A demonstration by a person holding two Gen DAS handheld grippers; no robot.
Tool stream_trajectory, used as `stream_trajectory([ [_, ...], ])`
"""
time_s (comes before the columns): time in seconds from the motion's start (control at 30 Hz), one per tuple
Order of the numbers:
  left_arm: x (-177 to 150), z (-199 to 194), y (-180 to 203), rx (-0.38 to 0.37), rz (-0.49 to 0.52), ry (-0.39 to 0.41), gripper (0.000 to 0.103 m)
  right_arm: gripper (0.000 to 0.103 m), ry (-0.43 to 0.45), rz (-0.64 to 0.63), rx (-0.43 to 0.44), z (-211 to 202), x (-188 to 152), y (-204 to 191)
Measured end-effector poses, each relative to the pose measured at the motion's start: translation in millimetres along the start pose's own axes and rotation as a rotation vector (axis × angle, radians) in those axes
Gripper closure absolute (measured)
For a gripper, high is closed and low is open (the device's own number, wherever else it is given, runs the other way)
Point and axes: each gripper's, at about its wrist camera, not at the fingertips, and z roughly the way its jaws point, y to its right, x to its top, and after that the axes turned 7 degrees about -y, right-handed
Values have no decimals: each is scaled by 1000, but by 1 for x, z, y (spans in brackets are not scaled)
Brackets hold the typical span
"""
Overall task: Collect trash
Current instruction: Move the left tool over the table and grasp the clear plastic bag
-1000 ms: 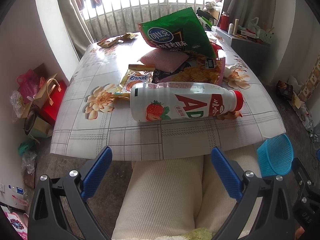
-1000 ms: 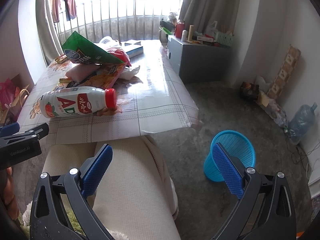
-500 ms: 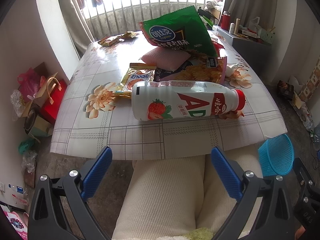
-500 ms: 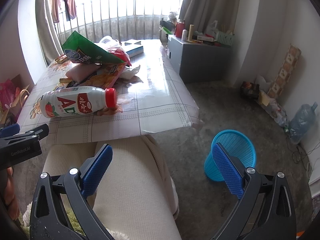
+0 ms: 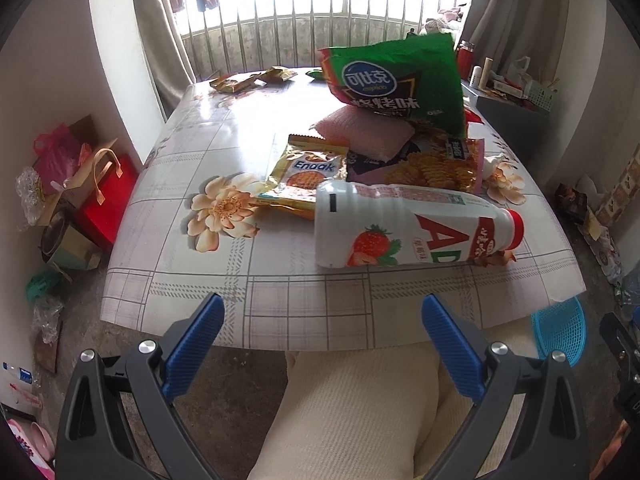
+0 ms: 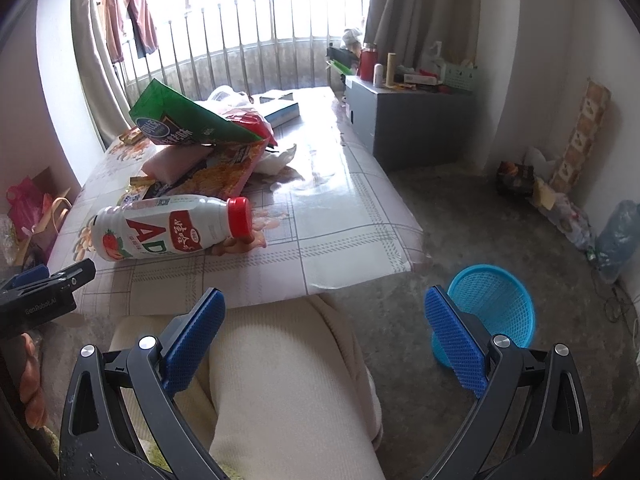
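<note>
Hovering low over the lap, short of the worktop (image 5: 240, 280) edge: left gripper (image 5: 320, 344), jaws spread wide, nothing between them. Likewise right gripper (image 6: 324, 330), fully parted and empty, aimed partly at the floor. Standing on the floor just right of the worktop corner: blue mesh basket (image 6: 494, 312), upright, mouth open, presumably the trash receptacle.

Lying on its side nearest the front edge: white strawberry-drink bottle (image 5: 404, 230), red cap pointing right, base touching a yellow snack packet (image 5: 306, 174). Stacked directly behind: orange crinkle-chip bag (image 5: 436, 166), pink pad-like packet (image 5: 366, 134), and, propped atop the heap and tilted, green chip bag (image 5: 396, 80). Resting well apart at the far left corner: small brown wrappers (image 5: 252, 78). Beyond the heap, on the right side: white crumpled plastic (image 6: 276, 158) and a blue-edged box (image 6: 282, 110).

Judged risks: bottle rolling toward the front edge if nudged off-centre, owing to its round body lying crosswise; smooth wall slipping from a closing grip placed near the narrowing neck. Green bag sliding off the heap if a lower packet is drawn out first. Light basket tipping if struck on the rim during a drop. Whether the bottle is full or empty cannot be told.
</note>
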Motion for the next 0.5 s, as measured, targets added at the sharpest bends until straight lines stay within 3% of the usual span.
stream_trajectory([
  [0.17,7,7,-21,-4,-16,49,6,8,33,4,31,8,12,-3],
  [0.33,19,15,-36,-96,-6,61,6,8,82,45,58,12,20,3],
  [0.5,33,18,-50,-194,-61,91,6,8,54,46,81,21,29,6],
])
